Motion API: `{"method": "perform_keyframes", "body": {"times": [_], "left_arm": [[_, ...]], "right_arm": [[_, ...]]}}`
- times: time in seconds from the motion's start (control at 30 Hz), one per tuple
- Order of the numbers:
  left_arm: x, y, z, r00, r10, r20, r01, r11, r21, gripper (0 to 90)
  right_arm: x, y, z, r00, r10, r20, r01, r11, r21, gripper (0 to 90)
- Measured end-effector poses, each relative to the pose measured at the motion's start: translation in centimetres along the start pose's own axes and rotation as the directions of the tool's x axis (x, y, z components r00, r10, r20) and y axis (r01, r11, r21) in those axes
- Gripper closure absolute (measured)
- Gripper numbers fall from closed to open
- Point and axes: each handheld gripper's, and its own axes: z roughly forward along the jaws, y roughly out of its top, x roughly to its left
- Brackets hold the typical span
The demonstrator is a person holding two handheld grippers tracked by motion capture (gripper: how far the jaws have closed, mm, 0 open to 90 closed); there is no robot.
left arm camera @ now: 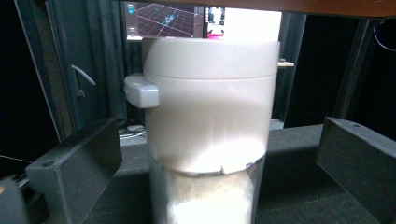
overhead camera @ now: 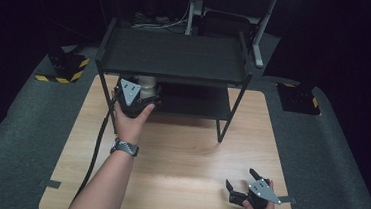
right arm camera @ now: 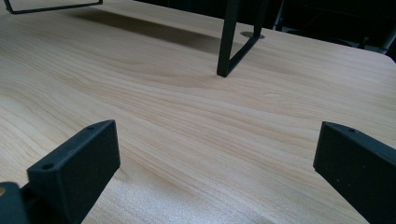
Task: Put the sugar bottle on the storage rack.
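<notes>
Left tool [left arm camera: 205, 154] wide apart around cup [left arm camera: 208, 121], under shelf edge [overhead camera: 173, 76].

Bare table [overhead camera: 189, 155] lies open at six o'clock — the shelf rack [overhead camera: 174, 58] (legs, low top) blocks twelve.

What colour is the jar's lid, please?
Cream-beige lid, clearest in the left gripper view.

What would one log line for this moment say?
left gripper: open, jaws either side of beige tumbler on rack's lower shelf | right gripper: open, on table
</notes>
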Motion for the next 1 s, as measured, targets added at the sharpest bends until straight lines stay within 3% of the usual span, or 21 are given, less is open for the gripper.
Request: {"method": "perform_keyframes", "body": {"times": [0.1, 0.33, 0.77, 1.0], "left_arm": [[0.2, -0.2, -0.9, 0.9998, 0.015, 0.014, -0.014, 0.9999, -0.006, 0.4], [0.4, -0.9, -2.5, 0.9998, 0.002, 0.018, -0.002, 0.9999, -0.013, 0.4], [1.4, -4.7, -6.4, 0.999, -0.006, 0.044, 0.007, 0.9998, -0.02, 0.4], [2.1, -7.3, -9.0, 0.9968, 0.0, 0.08, 0.002, 0.9997, -0.026, 0.4]], "right_arm": [[0.0, 0.0, 0.0, 1.0, -0.001, 0.001, 0.001, 1.0, 0.001, 0.1], [0.1, 0.0, 0.0, 1.0, -0.005, 0.002, 0.005, 1.0, 0.002, 0.0], [0.2, 0.1, 0.1, 0.9999, -0.013, 0.004, 0.013, 1.0, 0.006, 0.1], [0.2, 0.1, 0.1, 0.9999, -0.016, 0.003, 0.016, 1.0, 0.007, 0.1]]}}
